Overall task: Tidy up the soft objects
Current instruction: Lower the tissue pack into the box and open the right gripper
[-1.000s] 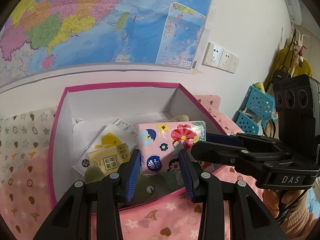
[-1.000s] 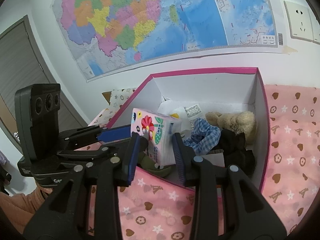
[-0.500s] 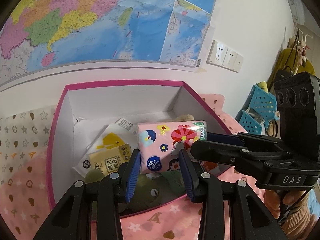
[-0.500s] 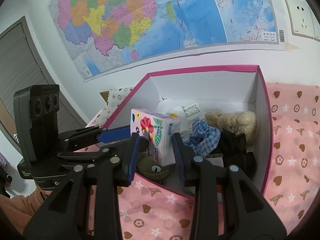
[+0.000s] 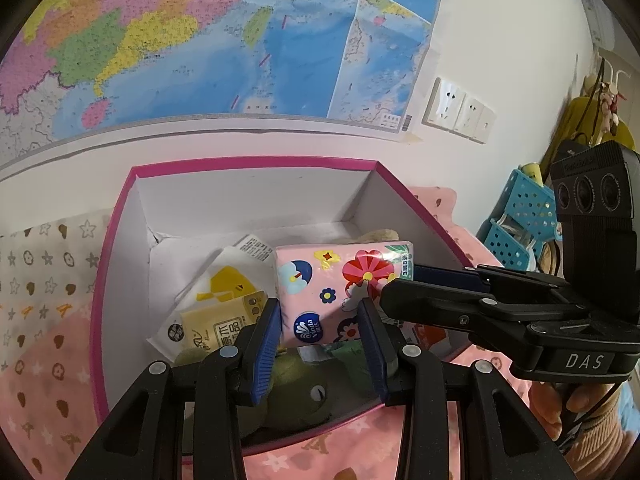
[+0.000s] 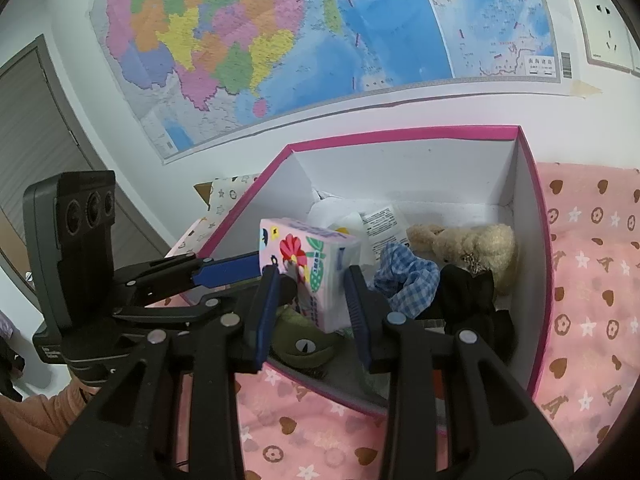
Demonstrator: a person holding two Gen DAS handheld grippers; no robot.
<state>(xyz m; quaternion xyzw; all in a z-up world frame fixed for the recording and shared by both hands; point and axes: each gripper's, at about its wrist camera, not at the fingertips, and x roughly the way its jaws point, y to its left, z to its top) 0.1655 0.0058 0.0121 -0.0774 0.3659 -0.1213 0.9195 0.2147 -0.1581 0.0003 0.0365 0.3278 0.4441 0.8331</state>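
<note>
Wall map [image 5: 224,40] above a pink-rimmed box [image 5: 248,162] on a pink patterned cloth [image 6: 592,280]. Floral tissue pack [image 5: 340,292] is held over the box, above a green plush [image 5: 304,396]. Left gripper [image 5: 320,340] and right gripper [image 6: 312,312] both have their fingers clamped on the pack.

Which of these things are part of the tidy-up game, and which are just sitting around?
Part of the tidy-up:
- flowery tissue pack, held by the left gripper and the right gripper
- pink box
- beige teddy
- checked cloth
- green frog toy
- yellow tissue packs

Just around:
- wall map
- sockets
- blue baskets
</note>
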